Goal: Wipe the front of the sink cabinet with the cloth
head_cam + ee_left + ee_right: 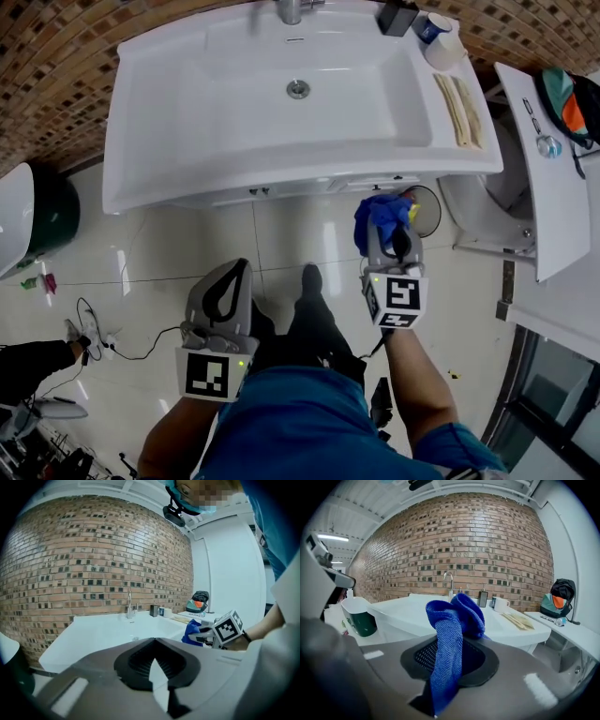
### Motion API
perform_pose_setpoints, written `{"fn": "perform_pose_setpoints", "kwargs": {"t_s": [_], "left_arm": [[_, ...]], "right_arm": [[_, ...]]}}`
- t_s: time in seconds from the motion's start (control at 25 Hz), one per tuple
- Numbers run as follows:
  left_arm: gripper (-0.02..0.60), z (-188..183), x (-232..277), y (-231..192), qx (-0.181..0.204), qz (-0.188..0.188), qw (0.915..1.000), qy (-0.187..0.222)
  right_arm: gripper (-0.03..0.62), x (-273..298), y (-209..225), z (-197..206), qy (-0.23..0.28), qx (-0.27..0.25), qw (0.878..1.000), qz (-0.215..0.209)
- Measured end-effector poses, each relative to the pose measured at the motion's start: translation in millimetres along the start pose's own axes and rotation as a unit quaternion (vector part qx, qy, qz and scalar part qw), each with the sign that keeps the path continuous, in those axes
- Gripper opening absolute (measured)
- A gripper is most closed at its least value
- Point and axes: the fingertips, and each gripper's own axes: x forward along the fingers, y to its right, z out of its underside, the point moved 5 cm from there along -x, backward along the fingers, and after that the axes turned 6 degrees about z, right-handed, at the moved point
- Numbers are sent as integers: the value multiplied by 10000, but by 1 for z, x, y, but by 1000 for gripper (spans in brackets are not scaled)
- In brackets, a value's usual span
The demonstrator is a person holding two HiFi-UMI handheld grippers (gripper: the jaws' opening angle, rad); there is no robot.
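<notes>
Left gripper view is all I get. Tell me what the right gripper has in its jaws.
Observer: The right gripper is shut on the blue cloth. A fold bunches above the jaws and a strip runs back between them.
Operator: Now place it against the cabinet.
Observer: In the head view the cloth sits at the right end of the cabinet front, just below the rim of the sink. I cannot tell from above whether it touches.
Operator: Give me my own gripper's position.
Observer: The left gripper, shut and empty, is held farther back from the cabinet than the right one, over the floor tiles.
</notes>
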Motion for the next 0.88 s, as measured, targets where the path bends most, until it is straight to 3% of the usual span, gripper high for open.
{"fn": "perform_pose_setpoints", "kwargs": {"t_s": [0.48,0.88], "left_arm": [[6,99,75,-36,-6,169,9998,-86],[6,195,111,-71,81,159,9998,66]], "right_arm": [[97,87,24,78,163,116,9985,503],[97,113,23,108,1007,137,9910,874]]}}
